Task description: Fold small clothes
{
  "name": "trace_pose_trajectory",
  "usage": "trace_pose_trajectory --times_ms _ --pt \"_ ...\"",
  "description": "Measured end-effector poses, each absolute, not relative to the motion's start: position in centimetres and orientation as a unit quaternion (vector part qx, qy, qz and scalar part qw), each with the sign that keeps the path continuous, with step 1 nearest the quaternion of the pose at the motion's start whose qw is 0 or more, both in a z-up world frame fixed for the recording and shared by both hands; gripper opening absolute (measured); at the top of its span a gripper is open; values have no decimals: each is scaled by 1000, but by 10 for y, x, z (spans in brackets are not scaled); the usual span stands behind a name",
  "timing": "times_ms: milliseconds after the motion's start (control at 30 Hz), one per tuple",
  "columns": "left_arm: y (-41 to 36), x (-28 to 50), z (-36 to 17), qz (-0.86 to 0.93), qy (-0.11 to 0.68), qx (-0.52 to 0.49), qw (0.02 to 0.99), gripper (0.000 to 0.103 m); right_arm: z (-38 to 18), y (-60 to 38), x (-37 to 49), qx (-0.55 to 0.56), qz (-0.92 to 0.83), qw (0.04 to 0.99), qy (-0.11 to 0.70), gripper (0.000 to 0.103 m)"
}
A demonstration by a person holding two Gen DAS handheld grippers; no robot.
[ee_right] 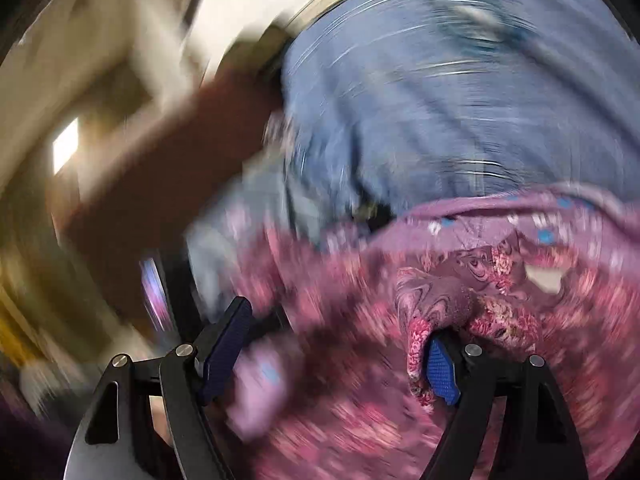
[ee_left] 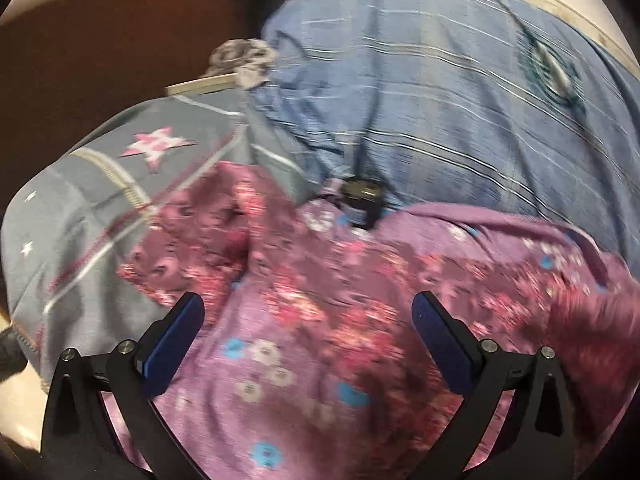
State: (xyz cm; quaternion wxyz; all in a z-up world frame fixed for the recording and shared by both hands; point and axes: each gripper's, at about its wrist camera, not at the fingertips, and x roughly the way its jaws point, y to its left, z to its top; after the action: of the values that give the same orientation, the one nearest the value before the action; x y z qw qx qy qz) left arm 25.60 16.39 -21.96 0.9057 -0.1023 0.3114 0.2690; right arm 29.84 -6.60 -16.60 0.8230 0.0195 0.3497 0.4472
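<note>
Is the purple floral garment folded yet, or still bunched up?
Still bunched. The purple floral garment lies crumpled with uneven ridges, no clean fold line. The left gripper hovers open above it; right view is too blurred to add more.

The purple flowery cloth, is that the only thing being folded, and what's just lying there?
For the job: purple flowery cloth; left claw and right claw, both open.

Just lying about: blue striped cloth; grey star cloth; small black object.

Left gripper (ee_left: pixel 308 312) stands with jaws wide apart above a purple floral garment (ee_left: pixel 304 360), gripping nothing. Grey star-patterned cloth (ee_left: pixel 100 208) lies at its left, blue striped fabric (ee_left: pixel 460 100) beyond. A small black object (ee_left: pixel 362 200) sits where garment and blue fabric meet.
</note>
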Motion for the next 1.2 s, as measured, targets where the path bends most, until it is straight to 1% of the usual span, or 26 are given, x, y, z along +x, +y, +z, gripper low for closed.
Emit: trace_pose_trajectory --times_ms 67,100,133,200,300,367,467,567,600,633,667,700,733,867,900,1033,1100,1133,1167,1200 --pt "177 255 -220 283 313 -112 900 103 -187 -44 284 -108 423 826 358 81" --pt "183 254 -220 287 313 -118 898 103 -200 -37 282 -142 413 818 374 79" --pt "187 254 -220 289 313 -122 897 103 -213 -35 282 -162 405 810 392 77" --pt "189 253 -220 281 314 -125 898 103 -234 -38 290 -167 392 792 438 77" --pt "179 257 -219 248 319 -118 907 103 -238 -62 302 -122 381 785 472 77" --pt "166 260 -217 221 320 -106 915 103 -226 -89 309 -63 379 795 470 79" --pt "138 262 -213 146 322 -109 929 103 -210 -139 320 58 389 798 457 79" --pt "108 261 -210 88 319 -111 937 103 -207 -183 336 172 359 802 445 79" --pt "93 262 -210 69 319 -104 939 103 -210 -195 342 205 336 805 444 77" --pt "78 264 -209 52 320 -95 941 103 -215 -203 346 226 313 808 444 69" --pt "66 265 -210 42 319 -89 943 103 -222 -212 351 246 284 810 451 64" --pt "52 267 -210 31 318 -79 944 103 -232 -221 356 263 258 806 464 59" --pt "39 270 -212 29 316 -65 946 103 -244 -230 360 279 232 799 479 58" --pt "-8 287 -228 61 333 18 941 103 -278 -249 370 316 184 780 508 58" --pt "-18 292 -235 73 347 42 934 103 -282 -251 371 317 184 778 510 55" --pt "-24 304 -261 147 376 122 907 103 -284 -251 377 315 189 778 510 55" --pt "-6 308 -268 170 391 112 898 85 -285 -245 379 312 188 779 510 55" --pt "8 309 -270 167 405 88 895 61 -285 -244 380 310 189 780 509 56" --pt "24 310 -270 161 421 55 891 40 -283 -242 380 305 189 783 508 55" --pt "38 311 -271 158 430 27 888 32 -282 -240 380 298 189 786 508 55"
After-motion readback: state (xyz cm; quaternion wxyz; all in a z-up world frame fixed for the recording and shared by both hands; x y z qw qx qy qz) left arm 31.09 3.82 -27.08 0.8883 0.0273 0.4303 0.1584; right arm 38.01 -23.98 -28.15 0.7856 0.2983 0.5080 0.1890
